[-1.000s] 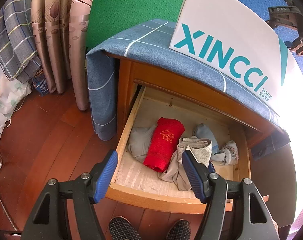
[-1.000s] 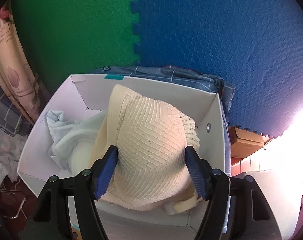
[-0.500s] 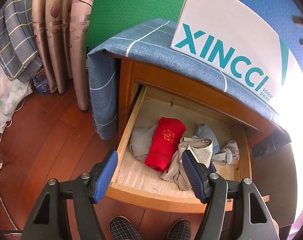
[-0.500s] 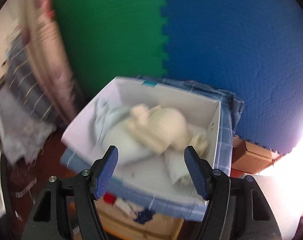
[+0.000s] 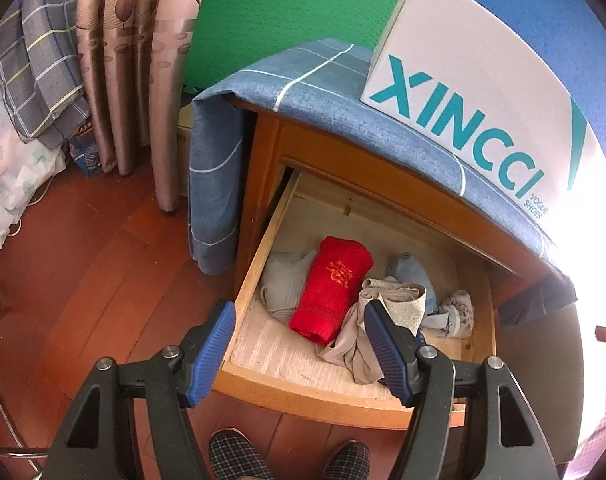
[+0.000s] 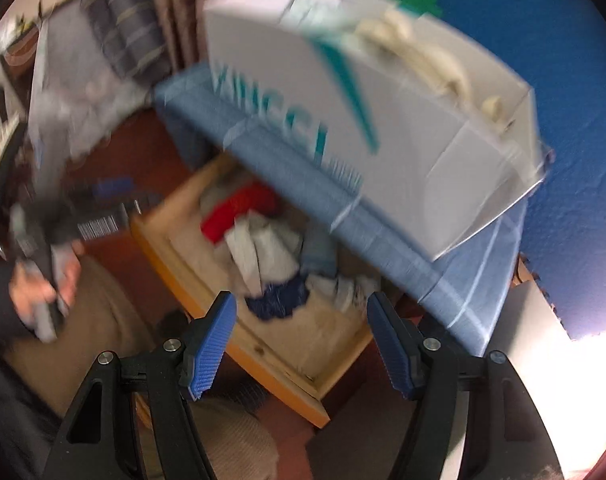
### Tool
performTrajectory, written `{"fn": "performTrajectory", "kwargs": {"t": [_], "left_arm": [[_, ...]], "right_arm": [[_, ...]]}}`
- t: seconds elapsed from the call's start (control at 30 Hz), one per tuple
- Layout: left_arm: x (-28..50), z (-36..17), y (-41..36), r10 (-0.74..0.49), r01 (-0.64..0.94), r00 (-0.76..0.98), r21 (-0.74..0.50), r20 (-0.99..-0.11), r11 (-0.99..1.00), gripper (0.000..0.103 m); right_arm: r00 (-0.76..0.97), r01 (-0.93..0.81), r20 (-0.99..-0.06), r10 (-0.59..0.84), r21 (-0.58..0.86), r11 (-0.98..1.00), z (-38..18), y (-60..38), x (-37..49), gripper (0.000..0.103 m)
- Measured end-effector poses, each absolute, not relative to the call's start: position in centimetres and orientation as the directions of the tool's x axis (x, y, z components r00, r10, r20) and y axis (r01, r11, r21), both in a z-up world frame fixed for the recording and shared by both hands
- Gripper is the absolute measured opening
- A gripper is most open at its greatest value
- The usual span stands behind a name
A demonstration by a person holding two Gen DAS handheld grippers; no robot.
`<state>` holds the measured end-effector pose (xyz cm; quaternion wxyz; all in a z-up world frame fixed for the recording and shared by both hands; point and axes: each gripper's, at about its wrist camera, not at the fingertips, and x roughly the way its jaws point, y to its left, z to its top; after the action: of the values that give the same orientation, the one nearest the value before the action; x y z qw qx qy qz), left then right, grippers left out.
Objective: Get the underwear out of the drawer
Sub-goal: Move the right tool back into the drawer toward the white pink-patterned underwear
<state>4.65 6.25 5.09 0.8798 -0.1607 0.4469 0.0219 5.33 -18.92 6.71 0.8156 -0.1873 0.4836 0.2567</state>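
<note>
Between picks: right gripper [image 6: 299,344] empty, jaws apart, over open drawer [image 6: 239,340]; left gripper [image 5: 299,348] also wide & empty at drawer's near edge. Underwear [image 5: 387,320] piled mid-right in drawer, beside red roll [image 5: 331,290]. Next, prob: drop onto beige piece, pinch one layer only

left gripper [image 5: 299,346] hangs with fingers [image 5: 213,348] apart over the open drawer [image 5: 303,390] of folded underwear [image 5: 329,294].

right view motion-blurred, box [image 6: 383,120] lettering smeared
</note>
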Motion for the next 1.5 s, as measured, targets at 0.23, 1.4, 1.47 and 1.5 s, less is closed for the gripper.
{"fn": "performTrajectory", "kwargs": {"t": [0.23, 1.4, 1.47, 1.5], "left_arm": [[4.8, 5.1, 6.3, -0.103, -0.184, 0.594, -0.259, -0.798, 0.948, 0.069], [5.4, 4.6, 6.8, -0.107, -0.216, 0.577, -0.277, -0.810, 0.936, 0.069], [5.4, 4.5, 6.7, -0.108, -0.218, 0.576, -0.280, -0.810, 0.935, 0.069], [5.4, 4.4, 6.7, -0.107, -0.219, 0.576, -0.280, -0.810, 0.935, 0.069]], "right_arm": [[0.350, -0.652, -0.918, 0.188, -0.094, 0.753, 0.0, -18.1, 7.1, 0.059], [0.297, -0.890, -0.951, -0.083, -0.307, 0.338, -17.5, -15.7, 15.5, 0.057], [0.284, -0.898, -0.956, -0.078, -0.294, 0.329, -17.8, -15.8, 15.7, 0.057], [0.284, -0.901, -0.956, -0.071, -0.291, 0.322, -17.9, -15.8, 15.9, 0.057]]}}
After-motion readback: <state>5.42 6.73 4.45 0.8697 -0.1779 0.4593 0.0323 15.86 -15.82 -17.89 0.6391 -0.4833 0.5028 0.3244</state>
